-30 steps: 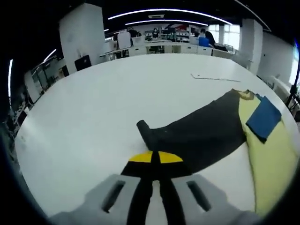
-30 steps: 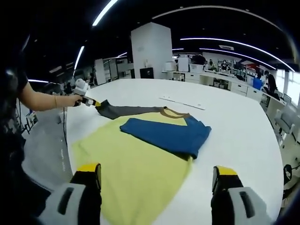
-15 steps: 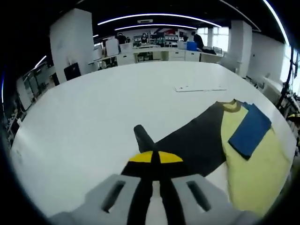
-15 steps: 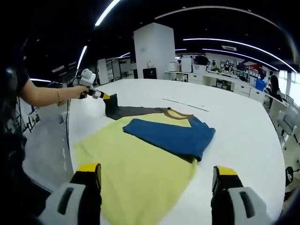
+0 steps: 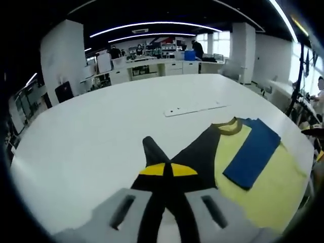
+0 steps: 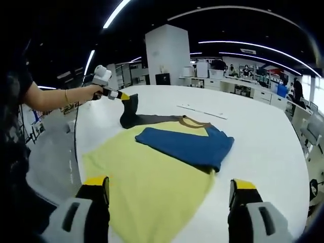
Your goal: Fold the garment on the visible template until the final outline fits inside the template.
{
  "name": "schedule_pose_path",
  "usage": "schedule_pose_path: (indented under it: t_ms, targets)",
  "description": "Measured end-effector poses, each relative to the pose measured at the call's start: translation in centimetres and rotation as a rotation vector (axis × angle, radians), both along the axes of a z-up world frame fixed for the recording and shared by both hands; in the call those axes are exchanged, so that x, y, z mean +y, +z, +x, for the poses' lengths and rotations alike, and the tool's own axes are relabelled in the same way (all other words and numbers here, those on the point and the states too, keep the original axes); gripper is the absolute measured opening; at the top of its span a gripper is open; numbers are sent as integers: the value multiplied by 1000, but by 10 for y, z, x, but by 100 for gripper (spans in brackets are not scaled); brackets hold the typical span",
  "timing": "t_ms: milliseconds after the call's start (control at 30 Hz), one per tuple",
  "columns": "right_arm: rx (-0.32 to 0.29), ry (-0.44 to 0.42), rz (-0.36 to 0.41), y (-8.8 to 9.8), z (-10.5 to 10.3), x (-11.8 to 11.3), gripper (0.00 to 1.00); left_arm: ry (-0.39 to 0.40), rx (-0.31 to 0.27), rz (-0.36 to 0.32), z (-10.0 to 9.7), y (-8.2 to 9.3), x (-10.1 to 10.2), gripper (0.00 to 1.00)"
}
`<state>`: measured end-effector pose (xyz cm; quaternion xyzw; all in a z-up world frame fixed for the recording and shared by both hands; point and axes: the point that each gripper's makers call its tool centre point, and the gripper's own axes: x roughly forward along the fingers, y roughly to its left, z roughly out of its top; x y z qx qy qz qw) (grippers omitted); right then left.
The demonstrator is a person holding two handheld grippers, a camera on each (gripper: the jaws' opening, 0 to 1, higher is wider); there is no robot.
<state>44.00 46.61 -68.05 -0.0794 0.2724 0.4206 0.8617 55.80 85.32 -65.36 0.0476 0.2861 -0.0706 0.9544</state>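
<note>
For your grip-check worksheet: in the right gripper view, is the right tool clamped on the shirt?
No. The right tool stands wide open above the yellow shirt, holding nothing.

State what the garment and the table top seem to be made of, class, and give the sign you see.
Garment: soft matte knit cloth, probably cotton jersey; its dark sleeve droops limply from the left hand-held gripper. Table top: hard, smooth white surface with faint sheen, perhaps laminate; the exact material is unclear.

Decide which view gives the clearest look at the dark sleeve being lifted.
The right gripper view: it shows the left gripper holding the dark sleeve raised above the table. The left gripper view shows the sleeve close up, partly hidden behind its own shut jaws.
</note>
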Motion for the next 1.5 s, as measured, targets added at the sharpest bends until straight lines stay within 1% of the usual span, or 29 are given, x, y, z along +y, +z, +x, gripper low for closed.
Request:
schedule_pose_path:
  t_ms: [167, 200, 333, 500, 633, 733, 900, 1033, 1100, 1233, 1333, 1500]
  targets:
    - [-2, -1, 3, 1, -1, 0, 100, -44, -16, 7, 8, 7, -20, 0]
    - [-2, -2, 6, 1, -1, 1, 100, -64, -24, 14, 10, 9, -26, 0]
    - [7, -4, 5, -2, -3, 1, 100, -85, -32, 21, 16, 13, -40, 0]
    - [8, -8, 3, -2, -4, 0, 100, -110, -54, 2, 27, 23, -58, 0]
    - [12, -14, 1, -3, -5, -3, 100, -138, -72, -11, 34, 29, -79, 0]
    - [22, -22, -6, -7, -6, -5, 100, -175, -73, -14, 40, 27, -99, 0]
    - [32, -32, -10, -10, -10, -8, 100, -221, -74, -23, 46, 25, -125, 0]
    - [36, -38, -15, -12, -10, -10, 100, -269, -80, 1, 50, 24, -145, 0]
    - [40, -39, -18, -13, -11, -11, 100, -286, -80, 2, 51, 22, -155, 0]
    - [46, -41, -21, -15, -12, -12, 100, -312, -87, -17, 49, 20, -173, 0]
    - [50, -43, -29, -16, -13, -14, 100, -345, -75, -6, 45, 13, -188, 0]
    - [57, -51, -34, -19, -13, -16, 100, -389, -49, 0, 37, 0, -205, 0]
